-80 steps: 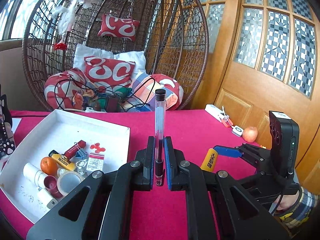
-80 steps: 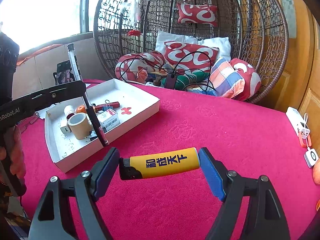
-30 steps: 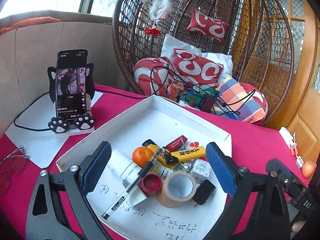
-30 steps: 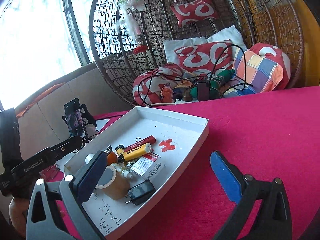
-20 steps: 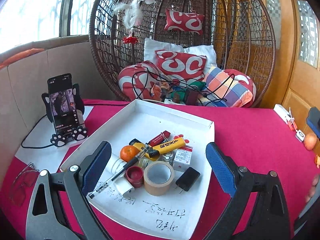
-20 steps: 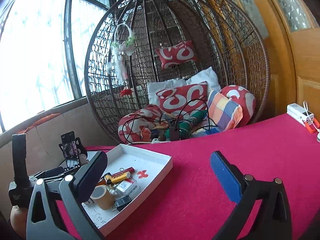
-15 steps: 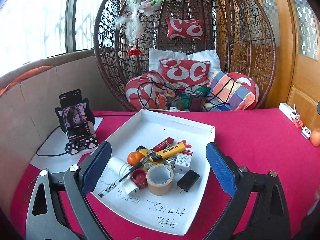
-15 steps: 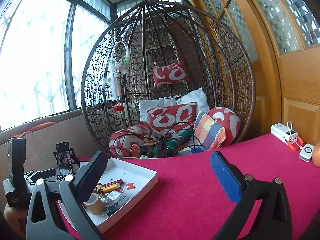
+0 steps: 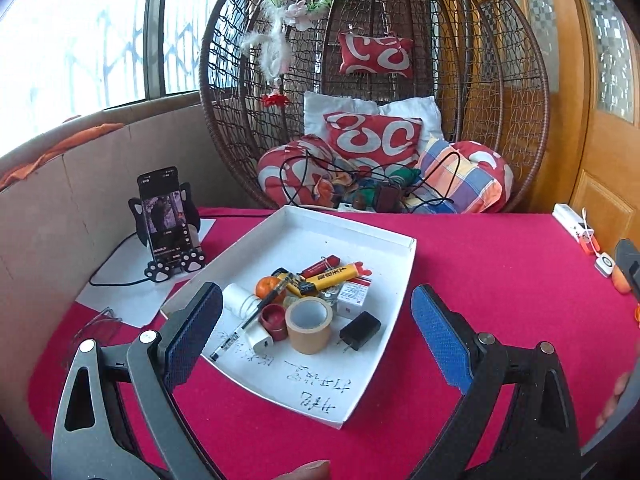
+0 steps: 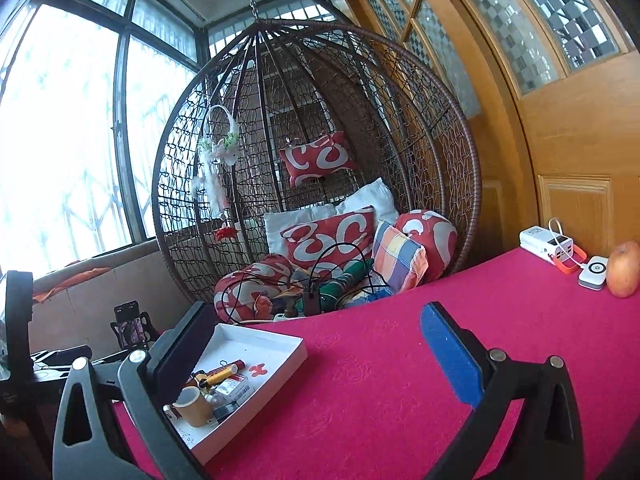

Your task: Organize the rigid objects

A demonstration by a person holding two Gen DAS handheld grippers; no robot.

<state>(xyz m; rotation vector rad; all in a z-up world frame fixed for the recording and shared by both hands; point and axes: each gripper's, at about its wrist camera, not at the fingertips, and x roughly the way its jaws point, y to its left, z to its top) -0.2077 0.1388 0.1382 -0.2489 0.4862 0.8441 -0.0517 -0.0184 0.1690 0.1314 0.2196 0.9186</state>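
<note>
A red-covered desk holds a white tray at centre-left, where pen, yellow lighter and tape roll lie gathered. Left tongs and right tongs gape empty; sorting looks nearly finished.

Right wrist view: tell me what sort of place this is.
Probably a home sunroom or enclosed balcony: a hanging wicker egg chair with cushions, large barred windows, and a wooden door with patterned glass.
</note>
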